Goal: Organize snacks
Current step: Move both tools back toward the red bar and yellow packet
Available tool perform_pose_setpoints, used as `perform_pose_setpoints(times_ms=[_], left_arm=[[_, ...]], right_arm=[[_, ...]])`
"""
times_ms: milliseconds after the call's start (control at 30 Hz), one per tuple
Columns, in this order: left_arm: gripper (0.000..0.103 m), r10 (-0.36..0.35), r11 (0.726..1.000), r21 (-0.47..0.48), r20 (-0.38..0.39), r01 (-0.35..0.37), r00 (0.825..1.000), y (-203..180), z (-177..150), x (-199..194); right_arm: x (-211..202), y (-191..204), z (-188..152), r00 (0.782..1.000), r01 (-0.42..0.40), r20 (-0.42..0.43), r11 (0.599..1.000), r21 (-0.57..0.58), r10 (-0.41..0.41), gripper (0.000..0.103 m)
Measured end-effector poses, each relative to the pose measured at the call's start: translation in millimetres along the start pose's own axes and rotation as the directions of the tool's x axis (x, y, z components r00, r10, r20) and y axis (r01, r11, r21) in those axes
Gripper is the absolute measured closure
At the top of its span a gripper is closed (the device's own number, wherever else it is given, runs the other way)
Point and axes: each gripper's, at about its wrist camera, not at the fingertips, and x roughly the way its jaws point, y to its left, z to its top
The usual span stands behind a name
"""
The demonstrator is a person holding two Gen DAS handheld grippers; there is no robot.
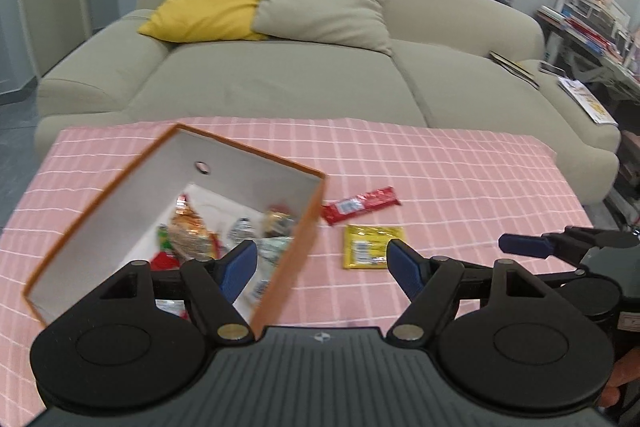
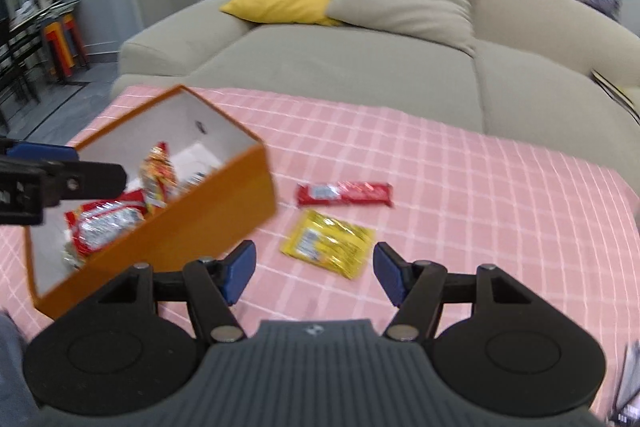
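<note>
At the left of the frame an orange box (image 1: 120, 211) with a white inside sits on the pink checked surface (image 1: 460, 179), holding several snack packets (image 1: 192, 231). Just right of it lie a red snack bar (image 1: 360, 205) and a yellow packet (image 1: 372, 247). The left claw (image 1: 322, 269) gapes wide above the box edge, empty; the right claw (image 2: 316, 273), lower centre, is wide too, just before the yellow packet.
</note>
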Motion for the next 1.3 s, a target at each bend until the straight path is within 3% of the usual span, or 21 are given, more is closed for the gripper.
perform_pose_setpoints(times_ms=[300,567,1000,1167,1300], left_arm=[[0.016,-0.05,0.999,0.003,-0.038,0.05,0.998,-30,-6,34],[0.016,-0.056,0.998,0.015,-0.091,0.057,0.994,-41,-11,77],[0.016,-0.055,0.995,0.076,-0.191,0.07,0.98,-49,-10,150],[0.015,-0.091,0.995,0.029,-0.205,0.099,0.975,-47,-6,173],[0.014,-0.058,0.998,0.021,-0.233,0.065,0.971,-52,-4,194]], right_arm=[[15,-48,-31,0.997,0.067,-0.053,0.996,0.066,-0.064,0.041],[41,-65,-37,0.993,0.091,-0.084,0.993,0.078,-0.085,0.041],[99,-72,-28,0.991,0.063,-0.12,0.998,-0.022,-0.065,0.047],[116,-76,-23,0.993,0.03,-0.116,0.998,-0.058,-0.036,0.051],[129,-77,-21,0.992,0.024,-0.124,0.994,-0.108,-0.037,0.057]])
